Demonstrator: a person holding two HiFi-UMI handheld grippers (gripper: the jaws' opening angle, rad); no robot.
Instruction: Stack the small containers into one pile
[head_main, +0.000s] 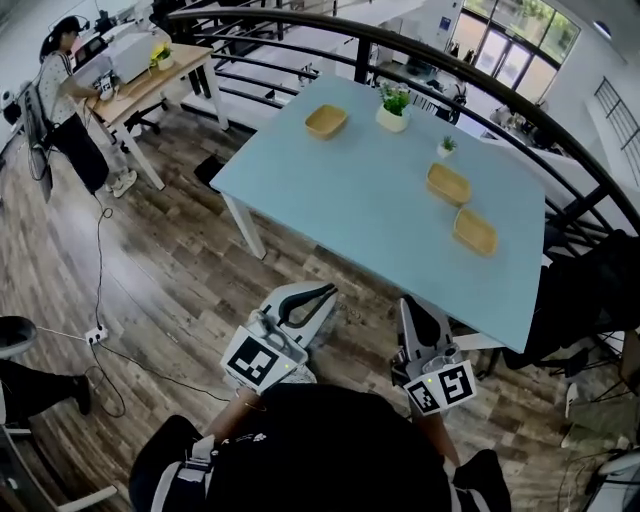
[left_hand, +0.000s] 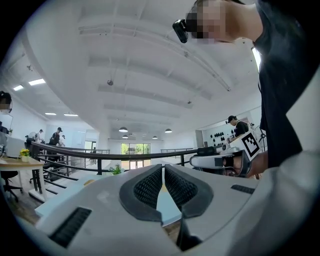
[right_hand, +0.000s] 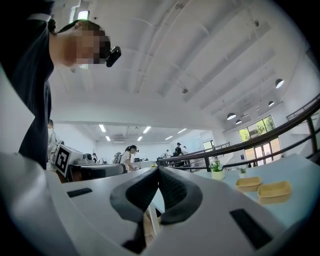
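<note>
From the head view, the left tongs (head_main: 322, 293) and right tongs (head_main: 408, 305) hang side by side over the wood-plank floor (head_main: 170, 270), just short of the near edge of the pale blue worktop (head_main: 360, 200), both pointing toward it. All three shallow yellow trays lie beyond them. The nearest container (head_main: 474, 231) sits toward the right edge, its long axis slanting from far left to near right. The second container (head_main: 448, 184) lies just beyond it, turned much the same way. The third container (head_main: 326, 121) rests well apart at the far left corner, beside a potted plant (head_main: 394, 105). The right tongs are judged the nearer to the right-hand pair, and the far one is a longer reach for either. In the left gripper view, the left tongs (left_hand: 163, 169) have their ribbed pads pressed together with nothing between them, and only a strip of blue worktop shows through the notch below. In the right gripper view, the right tongs (right_hand: 158, 172) are likewise closed and empty, with the two nearer containers ahead to the right. A black railing (head_main: 480, 75) curves behind the worktop, and a person (head_main: 70, 105) stands at a wooden desk far left.
</note>
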